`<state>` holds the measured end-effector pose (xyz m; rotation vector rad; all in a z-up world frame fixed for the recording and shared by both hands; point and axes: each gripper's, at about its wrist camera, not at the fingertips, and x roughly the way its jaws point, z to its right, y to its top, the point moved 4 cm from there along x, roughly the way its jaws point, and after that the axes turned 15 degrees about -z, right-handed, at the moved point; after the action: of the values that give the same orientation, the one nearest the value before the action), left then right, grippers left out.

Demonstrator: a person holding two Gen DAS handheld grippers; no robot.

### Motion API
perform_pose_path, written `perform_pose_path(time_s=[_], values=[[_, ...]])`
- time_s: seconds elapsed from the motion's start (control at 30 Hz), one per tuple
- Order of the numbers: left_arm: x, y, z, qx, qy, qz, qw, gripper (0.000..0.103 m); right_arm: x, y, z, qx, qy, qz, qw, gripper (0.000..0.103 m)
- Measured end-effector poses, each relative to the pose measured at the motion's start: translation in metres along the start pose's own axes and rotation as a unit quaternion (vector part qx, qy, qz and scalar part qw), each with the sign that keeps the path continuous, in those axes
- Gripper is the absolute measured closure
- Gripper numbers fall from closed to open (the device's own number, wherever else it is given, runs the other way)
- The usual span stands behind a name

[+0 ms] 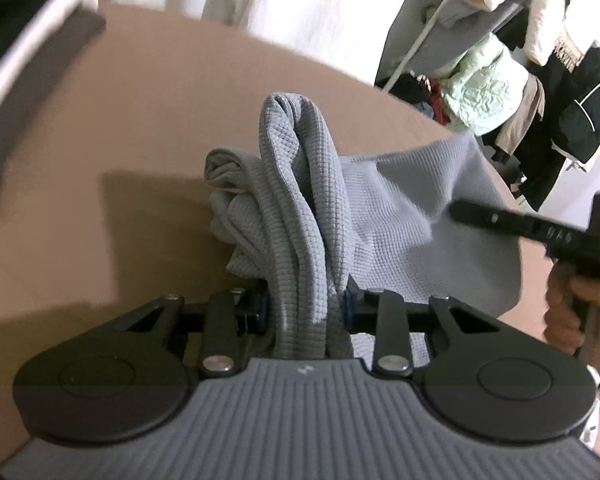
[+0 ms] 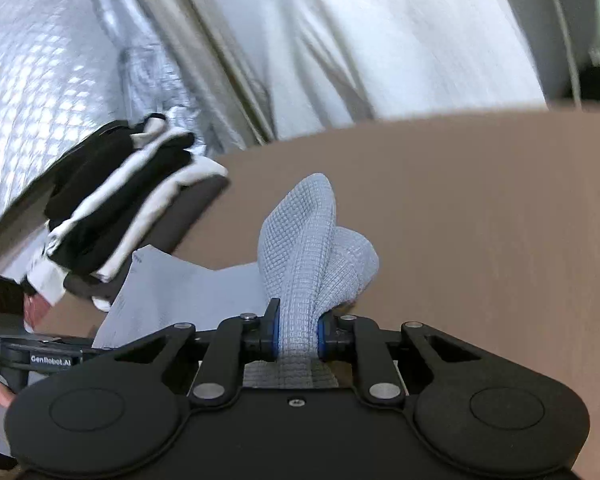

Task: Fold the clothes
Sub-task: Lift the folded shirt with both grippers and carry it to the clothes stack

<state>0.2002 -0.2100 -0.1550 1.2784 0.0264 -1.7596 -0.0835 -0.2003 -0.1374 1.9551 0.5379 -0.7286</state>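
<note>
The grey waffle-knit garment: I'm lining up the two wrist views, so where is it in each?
Left wrist: grey waffle-knit garment at centre, bunched between the left claw's pads, spreading right toward the right claw.
Right wrist: garment at lower centre, pinched in the right claw, a flat part trailing left.
Shared landmark: the brown table beneath it.

Left gripper [image 1: 305,310]: black linkage arms, silver pivot screws behind blue-edged pads, grey ribbed housing rearward. Right gripper [image 2: 297,336]: same linkage, black housing.
</note>
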Motion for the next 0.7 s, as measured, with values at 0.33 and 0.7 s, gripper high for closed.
perform_pose_path(time_s=[0.33,0.7], values=[[-0.113,0.018,0.013,0.012,-0.005,0.133,0.9910,0.072,-0.073,0.062,-0.094,-0.127,-0.048,0.080,0.988,0.084],[-0.267,0.060,-0.028,-0.046,0.024,0.306,0.9506,0.072,-0.096,0.224,-0.304,-0.367,-0.111,-0.004,0.924,0.086]])
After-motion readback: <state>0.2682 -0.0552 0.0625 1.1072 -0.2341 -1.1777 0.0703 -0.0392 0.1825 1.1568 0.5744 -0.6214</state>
